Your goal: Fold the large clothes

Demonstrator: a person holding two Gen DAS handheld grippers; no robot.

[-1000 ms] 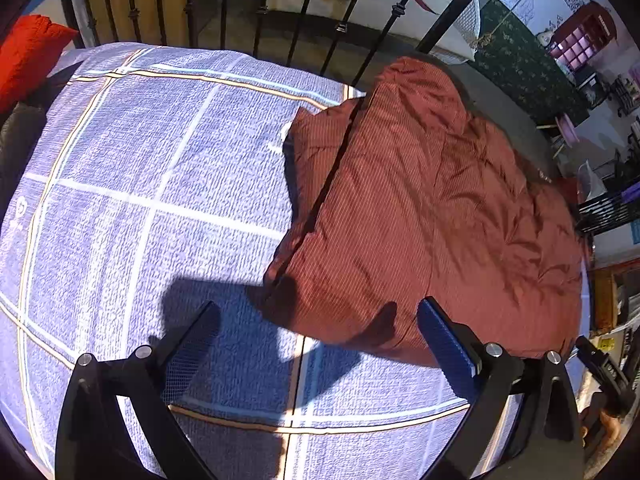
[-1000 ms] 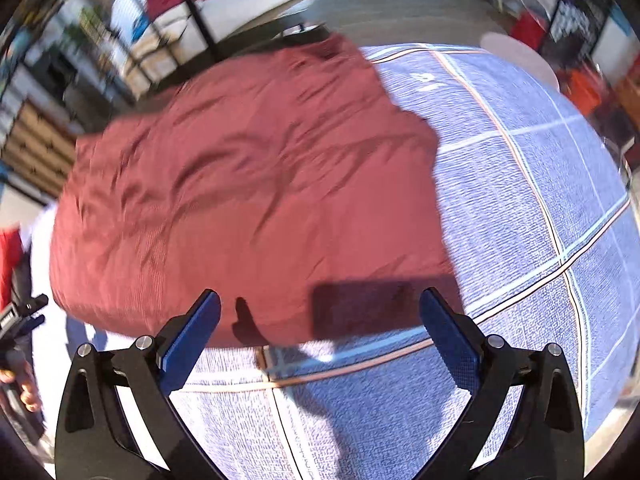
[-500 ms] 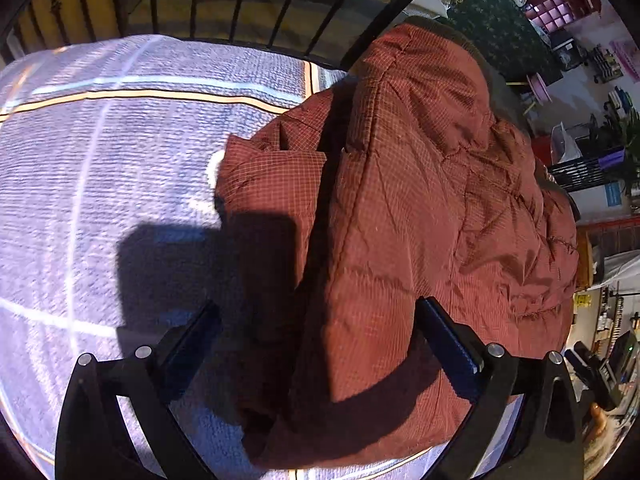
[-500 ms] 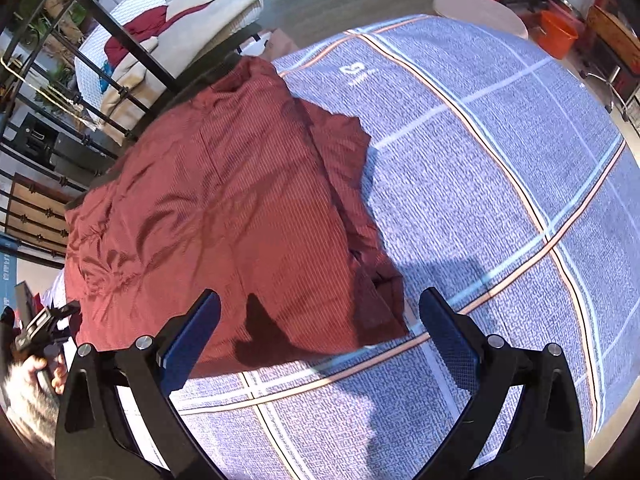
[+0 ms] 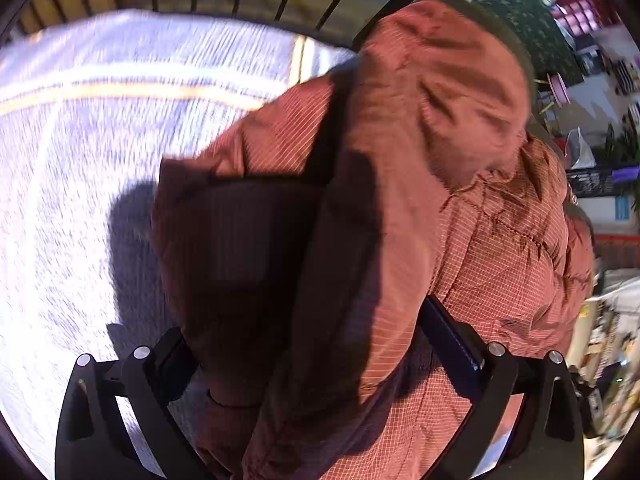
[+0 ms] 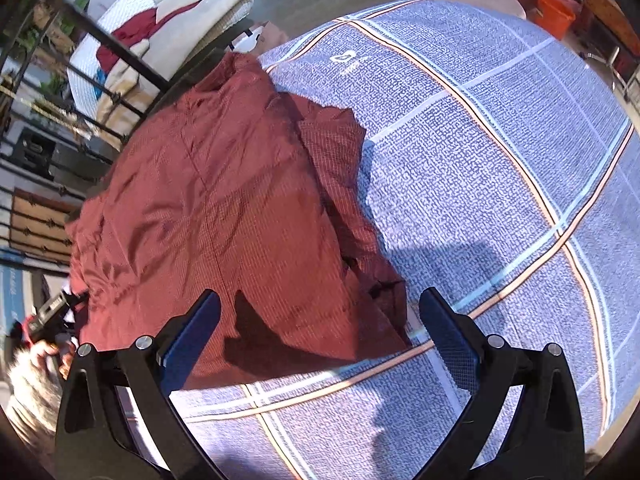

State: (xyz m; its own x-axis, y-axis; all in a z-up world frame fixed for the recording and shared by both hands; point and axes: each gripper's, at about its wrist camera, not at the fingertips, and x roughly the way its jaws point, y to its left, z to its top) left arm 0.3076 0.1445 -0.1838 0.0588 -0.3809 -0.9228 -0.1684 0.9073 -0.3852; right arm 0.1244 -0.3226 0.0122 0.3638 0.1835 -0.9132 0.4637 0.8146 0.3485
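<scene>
Closer than a second ago, the left gripper [image 5: 304, 344] has dropped right onto the red jacket [image 5: 460, 208].

Its jaws stand spread with jacket fabric bulging between them at bottom centre, nothing pinched yet; the right gripper [image 6: 320, 328] hangs released over the hem at lower left of its frame. The jacket lies on the blue checked bedspread [image 6: 500, 168], long axis running toward the upper left. Beyond it, the black iron railing [image 5: 360, 4] blocks the far edge.
</scene>
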